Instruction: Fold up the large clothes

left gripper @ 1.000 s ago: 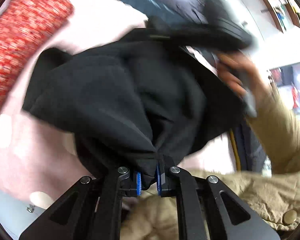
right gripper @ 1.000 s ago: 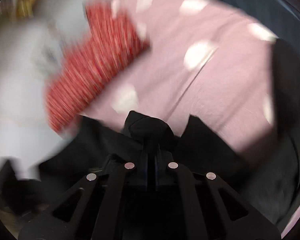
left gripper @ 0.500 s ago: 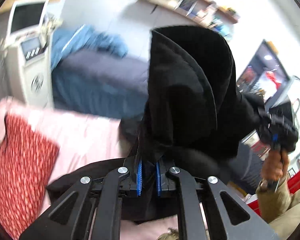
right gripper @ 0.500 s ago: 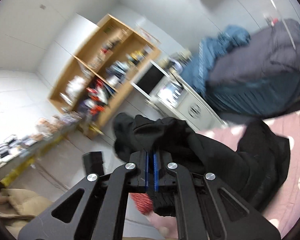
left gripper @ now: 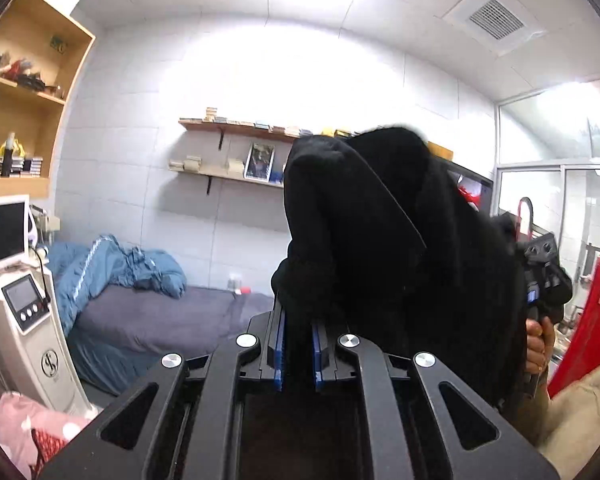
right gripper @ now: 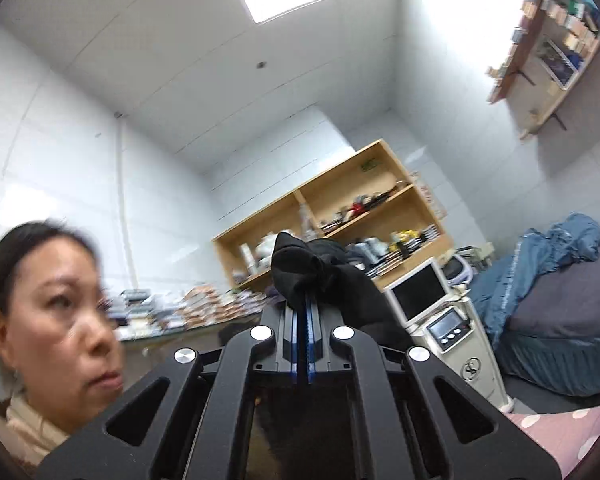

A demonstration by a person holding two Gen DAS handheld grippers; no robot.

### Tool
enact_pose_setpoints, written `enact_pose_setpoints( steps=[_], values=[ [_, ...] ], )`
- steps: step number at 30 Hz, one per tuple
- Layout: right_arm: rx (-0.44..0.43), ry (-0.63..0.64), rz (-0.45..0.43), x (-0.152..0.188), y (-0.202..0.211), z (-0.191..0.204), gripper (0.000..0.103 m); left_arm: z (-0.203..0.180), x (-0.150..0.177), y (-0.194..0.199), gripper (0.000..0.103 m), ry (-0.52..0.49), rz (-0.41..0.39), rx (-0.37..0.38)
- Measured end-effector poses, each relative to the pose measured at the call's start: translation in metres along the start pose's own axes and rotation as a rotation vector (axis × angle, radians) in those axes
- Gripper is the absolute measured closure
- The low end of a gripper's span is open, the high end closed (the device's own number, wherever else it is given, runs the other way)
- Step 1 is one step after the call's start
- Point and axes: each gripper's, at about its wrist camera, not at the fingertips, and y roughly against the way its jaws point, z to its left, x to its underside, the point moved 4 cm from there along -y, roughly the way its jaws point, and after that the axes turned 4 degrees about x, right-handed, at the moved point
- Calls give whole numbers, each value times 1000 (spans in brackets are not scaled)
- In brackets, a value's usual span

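Note:
A large black garment [left gripper: 384, 240] hangs in the air, held up by both grippers. My left gripper [left gripper: 297, 344] is shut on one bunched edge of it; the cloth rises above the blue pads and drapes right. My right gripper [right gripper: 303, 340] is shut on another bunched part of the black garment [right gripper: 320, 276], which folds over to the right of the jaws. In the left wrist view the right gripper [left gripper: 540, 276] shows at the far right, in the person's hand. Both cameras point upward at walls and ceiling.
A pink dotted bed cover [left gripper: 31, 428] with a red patterned cloth lies low left. A white machine with a screen [left gripper: 23, 320], a bed with a blue quilt [left gripper: 139, 304], wooden shelves [right gripper: 340, 220] and the person's face [right gripper: 55, 320] are around.
Both grippers have lifted the black garment off the pink bed cover and tilted upward. The views went from the bed surface to the room's walls and ceiling.

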Motion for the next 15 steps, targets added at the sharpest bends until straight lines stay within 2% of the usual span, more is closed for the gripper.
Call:
enact_pose_setpoints(
  steps=[1,2,3,4,5,6,7,8,10,12,15],
  values=[
    [41,-24,-3,-5,-2,-15,99,10,-2,-18,94,31,12,-16],
    [127,-68,-1,-9,-7,-43,99,20,2,-34,93,57,32,-31],
    [202,-88,3,-8,-8,-63,99,30,8,-54,86,84,61,-58],
    [314,-104,10,-4,-10,-94,96,36,12,-70,71,105,85,-82],
    [413,-106,21,4,-14,-119,83,51,26,-92,55,140,106,-116],
    [571,-91,44,12,-12,-152,65,68,44,-113,8,174,102,-161],
    [694,-90,75,22,-9,-184,14,70,57,-121,7,186,92,-188],
    [802,-105,97,35,-2,-216,5,82,78,-135,5,200,91,-238],
    [1019,-151,151,73,22,-274,5,108,121,-161,6,193,188,-320],
    [1137,-258,259,122,49,-320,6,125,181,-193,6,177,425,-398],
    [1231,-367,420,215,83,-352,6,145,277,-200,6,177,635,-472]
  ],
)
